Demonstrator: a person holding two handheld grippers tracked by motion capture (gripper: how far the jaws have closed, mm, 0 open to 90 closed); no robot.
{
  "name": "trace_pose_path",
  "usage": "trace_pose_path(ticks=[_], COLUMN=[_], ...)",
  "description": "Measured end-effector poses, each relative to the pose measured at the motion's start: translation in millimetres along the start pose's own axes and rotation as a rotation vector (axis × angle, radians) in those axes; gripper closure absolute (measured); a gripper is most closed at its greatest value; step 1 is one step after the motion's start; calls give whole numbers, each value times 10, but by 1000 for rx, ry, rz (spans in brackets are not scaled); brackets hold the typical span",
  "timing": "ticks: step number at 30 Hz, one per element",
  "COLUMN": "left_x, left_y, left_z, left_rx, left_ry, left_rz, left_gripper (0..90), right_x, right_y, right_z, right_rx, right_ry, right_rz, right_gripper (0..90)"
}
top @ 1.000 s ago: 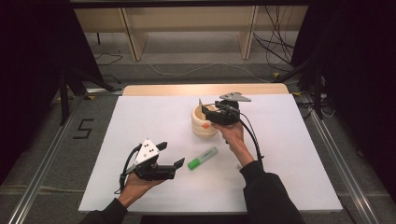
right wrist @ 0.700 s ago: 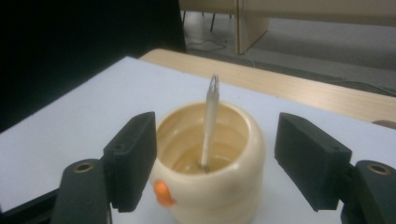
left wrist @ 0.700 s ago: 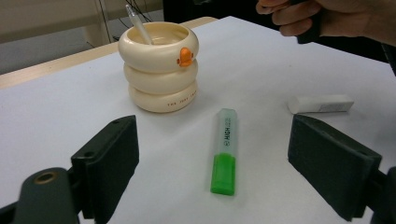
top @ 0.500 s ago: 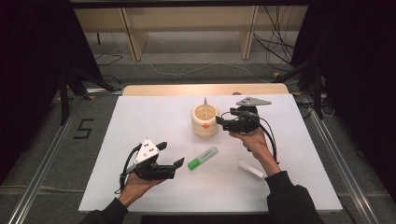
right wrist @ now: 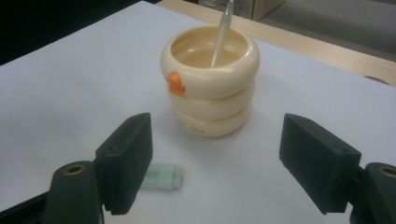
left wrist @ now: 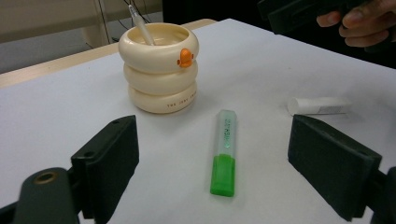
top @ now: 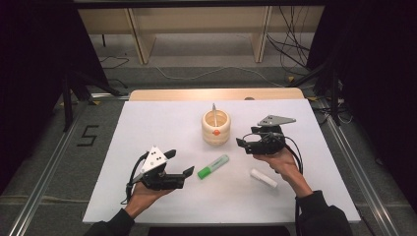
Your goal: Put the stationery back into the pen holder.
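Green-capped highlighter (top: 213,166) lies flat on the white surface (top: 147,128), centre of the high view, long axis running lower left to upper right. Left gripper (top: 178,163) sits just beside its green end, jaws apart, empty: nearer hand. Right gripper (top: 244,145), jaws apart too, hangs right of the cream ringed cup (top: 216,128).

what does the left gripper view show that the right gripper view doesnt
Left gripper view alone: the white tube lying on the table, the green marker at full length, and the other hand with its gripper at top right. Right gripper view alone: the wooden table edge behind the holder. Both: the cream ringed holder with its orange beak, the pen standing in it, and a pair of open black jaws.
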State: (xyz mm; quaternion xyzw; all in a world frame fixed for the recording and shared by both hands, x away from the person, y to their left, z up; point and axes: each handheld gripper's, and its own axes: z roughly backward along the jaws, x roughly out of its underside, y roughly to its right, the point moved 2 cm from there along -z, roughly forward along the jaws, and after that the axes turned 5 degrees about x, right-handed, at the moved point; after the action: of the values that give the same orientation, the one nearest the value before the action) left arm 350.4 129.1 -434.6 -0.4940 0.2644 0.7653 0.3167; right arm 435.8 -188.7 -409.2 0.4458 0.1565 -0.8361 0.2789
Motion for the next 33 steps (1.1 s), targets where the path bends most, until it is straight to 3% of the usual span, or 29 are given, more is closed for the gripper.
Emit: trace_pose_path(ticks=[4,16,22,33], left_x=[7,-1,3,6], left_y=[-10,-17,-18,-25], left_z=[-2,9,6,6], left_rx=[2,4,6,6], left_ry=[4,14,10,9], left_rz=[8,19,21,26], left_gripper=[160,160,160,160], right_x=[64,117,179,306], right_y=[-34,-74,-84,-102], right_z=[35,98,112,113], right_rx=[-14,-25,-33,-36], right_ry=[-29,-78,-161,-252], right_rz=[29,55,79,128], right_gripper=[267,266,265,265])
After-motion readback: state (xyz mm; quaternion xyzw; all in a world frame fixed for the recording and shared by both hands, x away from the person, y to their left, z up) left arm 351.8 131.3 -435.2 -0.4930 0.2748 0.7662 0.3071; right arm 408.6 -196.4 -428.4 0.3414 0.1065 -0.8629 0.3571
